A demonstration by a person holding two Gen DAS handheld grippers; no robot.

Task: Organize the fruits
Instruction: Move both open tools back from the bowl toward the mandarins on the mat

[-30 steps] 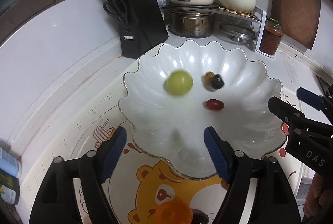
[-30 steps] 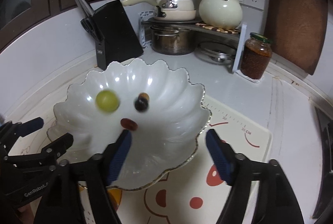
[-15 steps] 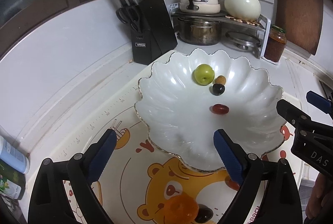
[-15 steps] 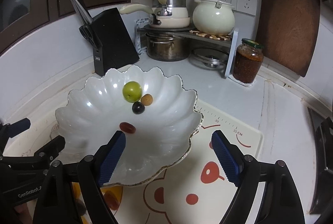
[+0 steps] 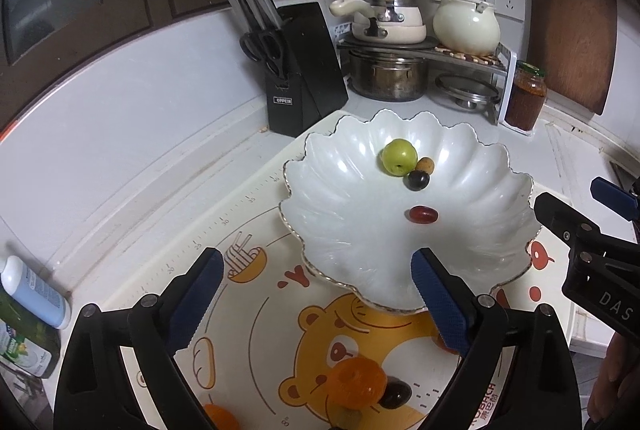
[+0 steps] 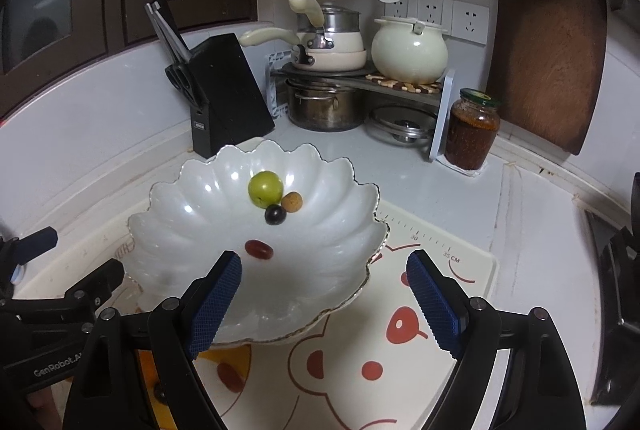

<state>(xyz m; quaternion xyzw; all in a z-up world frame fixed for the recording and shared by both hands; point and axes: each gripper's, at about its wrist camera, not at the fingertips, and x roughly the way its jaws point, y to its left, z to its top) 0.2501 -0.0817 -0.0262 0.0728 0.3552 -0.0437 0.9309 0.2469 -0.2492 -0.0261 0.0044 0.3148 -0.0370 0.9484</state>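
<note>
A white scalloped bowl (image 5: pixel 340 230) stands on a cartoon bear mat (image 5: pixel 280 310). In it lie a green fruit (image 5: pixel 399 156), a small tan fruit (image 5: pixel 425 164), a dark grape (image 5: pixel 418 180) and a red oblong fruit (image 5: pixel 423 215). My left gripper (image 5: pixel 316 262) hangs open and empty over the bowl's near rim. My right gripper (image 6: pixel 324 262) is open and empty at the bowl's near right edge (image 6: pixel 360 270). On the mat below the left gripper lie an orange fruit (image 5: pixel 358 382), a dark fruit (image 5: pixel 394 394) and a second orange fruit (image 5: pixel 220 416). A red fruit (image 6: pixel 230 376) lies under the right gripper.
Behind the bowl stand a black knife block (image 5: pixel 300 70), a rack of pots (image 5: pixel 396 42) and a jar (image 5: pixel 526 96). A brown cutting board (image 5: pixel 568 30) leans on the right wall. Bottles (image 5: pixel 32 302) stand at the left of the counter.
The green fruit rolled across the bowl and settled at the far side beside the tan and dark fruits. Both grippers drew back and up, and their jaws widened.
</note>
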